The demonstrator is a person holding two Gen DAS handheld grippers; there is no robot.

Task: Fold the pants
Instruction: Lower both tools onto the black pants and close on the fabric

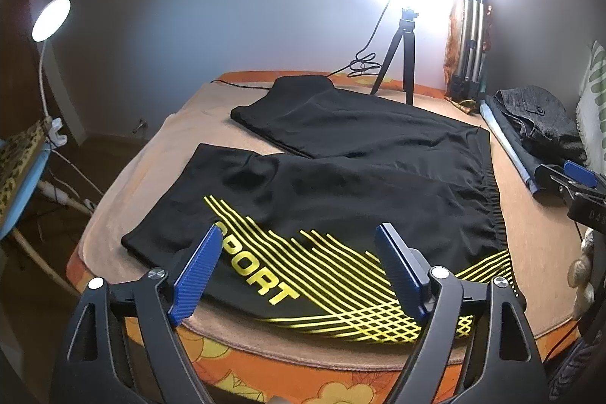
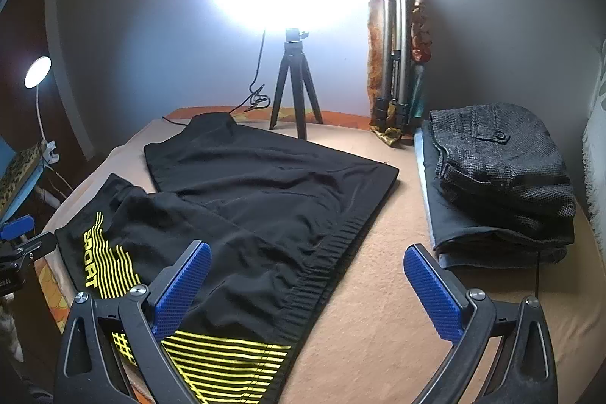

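Note:
Black pants (image 1: 341, 173) with yellow stripes and the word SPORT lie spread flat on the bed, legs apart and pointing left, waistband (image 1: 492, 211) to the right. They also show in the right wrist view (image 2: 246, 199). My left gripper (image 1: 299, 245) is open and empty above the near leg's printed part. My right gripper (image 2: 306, 260) is open and empty above the waistband (image 2: 329, 271) near the front edge. The right gripper also shows at the right edge of the left wrist view (image 1: 575, 180).
The bed (image 2: 378, 290) has a beige cover. A stack of folded dark clothes (image 2: 500, 184) lies at the right. A small black tripod (image 2: 295, 86) with a bright ring light and a folded silver tripod (image 2: 397, 55) stand at the back wall. A desk lamp (image 1: 51, 19) stands left.

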